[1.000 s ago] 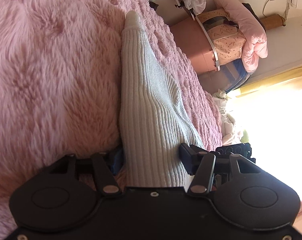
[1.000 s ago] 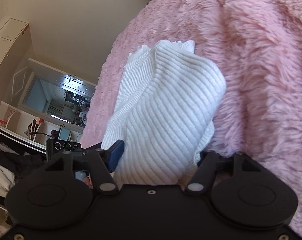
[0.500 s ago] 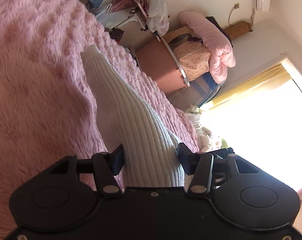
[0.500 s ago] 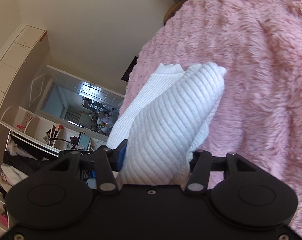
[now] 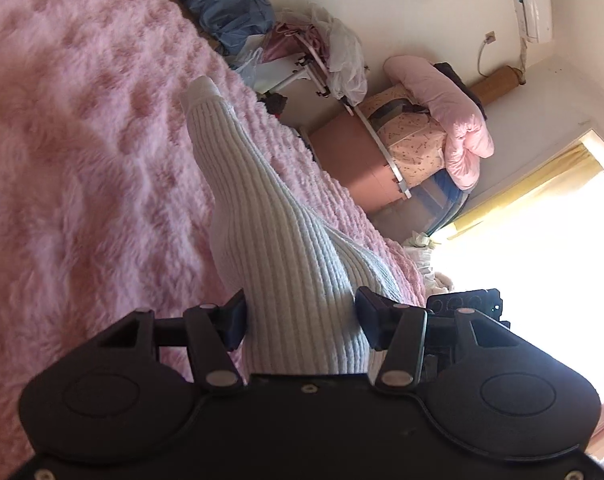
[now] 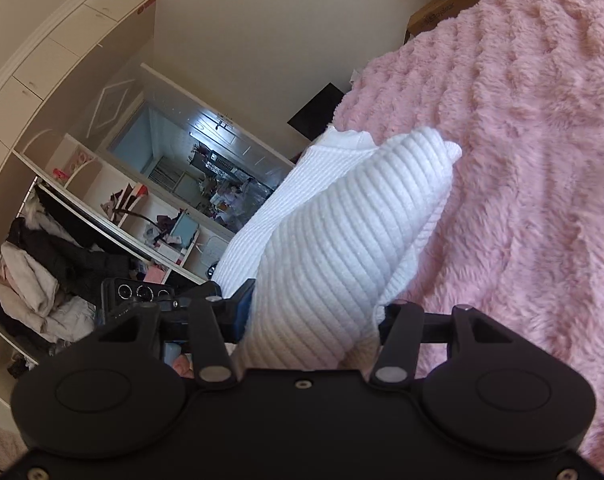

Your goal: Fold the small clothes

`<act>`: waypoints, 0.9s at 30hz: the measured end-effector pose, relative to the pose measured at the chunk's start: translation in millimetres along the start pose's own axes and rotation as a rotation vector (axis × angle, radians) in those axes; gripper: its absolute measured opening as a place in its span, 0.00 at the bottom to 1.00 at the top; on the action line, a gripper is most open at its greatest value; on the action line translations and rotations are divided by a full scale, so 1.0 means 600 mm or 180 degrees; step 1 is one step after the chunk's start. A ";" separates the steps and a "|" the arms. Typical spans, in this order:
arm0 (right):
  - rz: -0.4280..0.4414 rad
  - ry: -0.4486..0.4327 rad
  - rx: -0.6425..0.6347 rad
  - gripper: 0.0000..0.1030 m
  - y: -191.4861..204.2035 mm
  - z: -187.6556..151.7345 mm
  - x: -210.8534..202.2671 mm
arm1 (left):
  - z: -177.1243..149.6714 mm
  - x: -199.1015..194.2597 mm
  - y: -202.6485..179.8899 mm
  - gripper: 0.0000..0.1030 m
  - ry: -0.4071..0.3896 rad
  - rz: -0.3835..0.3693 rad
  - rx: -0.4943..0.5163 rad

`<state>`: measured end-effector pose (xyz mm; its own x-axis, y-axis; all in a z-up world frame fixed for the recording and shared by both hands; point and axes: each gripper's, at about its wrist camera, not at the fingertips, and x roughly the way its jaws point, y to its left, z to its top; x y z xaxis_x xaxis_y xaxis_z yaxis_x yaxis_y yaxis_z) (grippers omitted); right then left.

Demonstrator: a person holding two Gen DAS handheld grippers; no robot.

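A white ribbed knit garment (image 5: 286,248) hangs lifted over the pink fluffy blanket (image 5: 82,160). My left gripper (image 5: 302,316) is shut on one end of it; the cloth bunches between the fingers and stretches away to a narrow cuff. My right gripper (image 6: 314,308) is shut on the other end of the same garment (image 6: 342,232), which drapes in a folded bundle above the blanket (image 6: 522,160). The fingertips are partly hidden by cloth in both views.
Beyond the bed edge in the left wrist view stand a pink-brown box (image 5: 354,160), piled bedding (image 5: 442,116) and a bright window (image 5: 542,240). The right wrist view shows a white wardrobe with clothes (image 6: 42,248) and a doorway (image 6: 206,176).
Both grippers have risen and tilted up, lifting the white garment off the blanket. More of the room shows behind it. Both grips stay shut.
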<state>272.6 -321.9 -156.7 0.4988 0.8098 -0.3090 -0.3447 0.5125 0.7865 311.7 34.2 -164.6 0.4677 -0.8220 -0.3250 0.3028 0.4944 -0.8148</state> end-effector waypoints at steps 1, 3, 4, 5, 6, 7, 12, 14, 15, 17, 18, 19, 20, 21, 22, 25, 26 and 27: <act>-0.0016 0.0029 0.0034 0.52 -0.005 -0.010 0.010 | -0.015 -0.008 0.016 0.52 -0.0013 0.0041 -0.0045; -0.0080 0.0129 0.0110 0.52 -0.018 -0.038 0.032 | -0.042 -0.016 0.049 0.52 -0.0017 0.0118 -0.0186; -0.0110 0.0179 0.0145 0.52 -0.025 -0.050 0.041 | -0.059 -0.021 0.070 0.52 -0.0019 0.0157 -0.0282; -0.0145 0.0227 0.0159 0.52 -0.031 -0.060 0.050 | -0.070 -0.023 0.083 0.52 -0.0013 0.0206 -0.0329; -0.0198 0.0282 0.0176 0.52 -0.038 -0.075 0.056 | -0.084 -0.025 0.100 0.52 -0.0008 0.0278 -0.0374; -0.0234 0.0320 0.0192 0.51 -0.044 -0.084 0.062 | -0.097 -0.026 0.117 0.52 -0.0001 0.0348 -0.0405; -0.0335 0.0383 0.0321 0.52 -0.084 -0.122 0.062 | -0.128 -0.038 0.162 0.54 -0.0029 0.0340 -0.0621; -0.0263 0.0344 0.0403 0.54 -0.098 -0.126 0.052 | -0.125 -0.046 0.154 0.52 -0.0018 0.0384 -0.0569; -0.0233 0.0348 0.0431 0.54 -0.100 -0.125 0.046 | -0.122 -0.052 0.145 0.52 -0.0024 0.0427 -0.0510; -0.0260 0.0345 0.0463 0.56 -0.098 -0.123 0.032 | -0.112 -0.074 0.112 0.52 -0.0071 0.0542 -0.0298; -0.0298 0.0351 0.0455 0.56 -0.093 -0.122 0.019 | -0.108 -0.086 0.094 0.52 -0.0107 0.0597 -0.0198; -0.0354 0.0354 0.0415 0.58 -0.087 -0.120 0.007 | -0.105 -0.099 0.073 0.52 -0.0151 0.0655 -0.0088; -0.0410 0.0350 0.0354 0.58 -0.079 -0.118 -0.005 | -0.102 -0.114 0.043 0.53 -0.0213 0.0716 0.0057; -0.0476 0.0331 0.0266 0.58 -0.066 -0.117 -0.019 | -0.103 -0.129 0.019 0.55 -0.0273 0.0801 0.0175; -0.0550 0.0305 0.0172 0.58 -0.055 -0.114 -0.032 | -0.105 -0.138 -0.006 0.56 -0.0314 0.0915 0.0282; -0.0875 0.0056 -0.0155 0.60 -0.012 -0.106 -0.066 | -0.121 -0.150 -0.077 0.56 -0.0380 0.1182 0.0600; -0.0973 -0.0048 -0.0267 0.61 0.005 -0.105 -0.072 | -0.127 -0.145 -0.097 0.57 -0.0390 0.1266 0.0663; -0.1075 -0.0157 -0.0389 0.61 0.025 -0.103 -0.076 | -0.135 -0.141 -0.113 0.58 -0.0387 0.1363 0.0713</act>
<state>195.6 -333.6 -163.5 0.6376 0.5756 -0.5120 -0.2449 0.7816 0.5737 184.3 47.4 -121.0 0.6785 -0.4994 -0.5388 0.2270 0.8400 -0.4927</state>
